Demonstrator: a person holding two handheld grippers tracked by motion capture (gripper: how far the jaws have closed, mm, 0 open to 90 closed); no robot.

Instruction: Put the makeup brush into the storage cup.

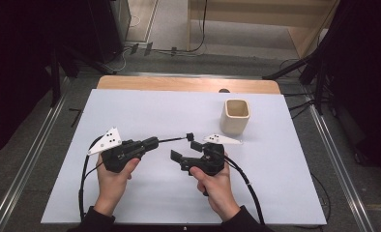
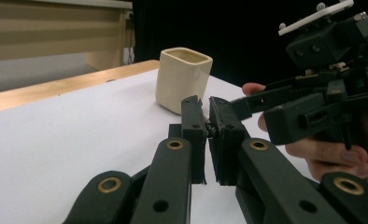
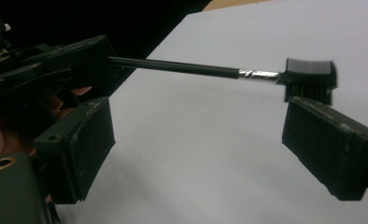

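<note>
- Brush (image 1: 179, 138) sits at the middle of the high view, held level above the white counter (image 1: 145, 116); its thin black handle runs from the left tongs (image 1: 155, 141) rightward to a small comb-like head.
- My left tongs are pressed together on the handle end. In the left gripper view the two pads (image 2: 194, 123) stand nearly touching at frame centre, with the handle pinched in the narrow slit between them.
- My right tongs (image 1: 184, 150) are spread wide, with nothing between them. In the high view they lie just right of centre, pointing toward the upper left, under the brush head.
- In the right gripper view the brush (image 3: 247, 73) crosses the upper half of the frame, with a silver band just before the ribbed head at the upper right. The head hangs just above the right-hand pad (image 3: 331, 140); I cannot tell whether they touch. The left-hand pad (image 3: 86, 140) stands well apart at lower left.
- Cup (image 1: 236, 116), cream and square-mouthed, stands upright on the counter at the upper right of the high view, apart from both tongs. In the left gripper view the cup (image 2: 182, 79) shows just beyond the closed pads.
- Both hands grip the tool bodies near the lower centre of the high view.
</note>
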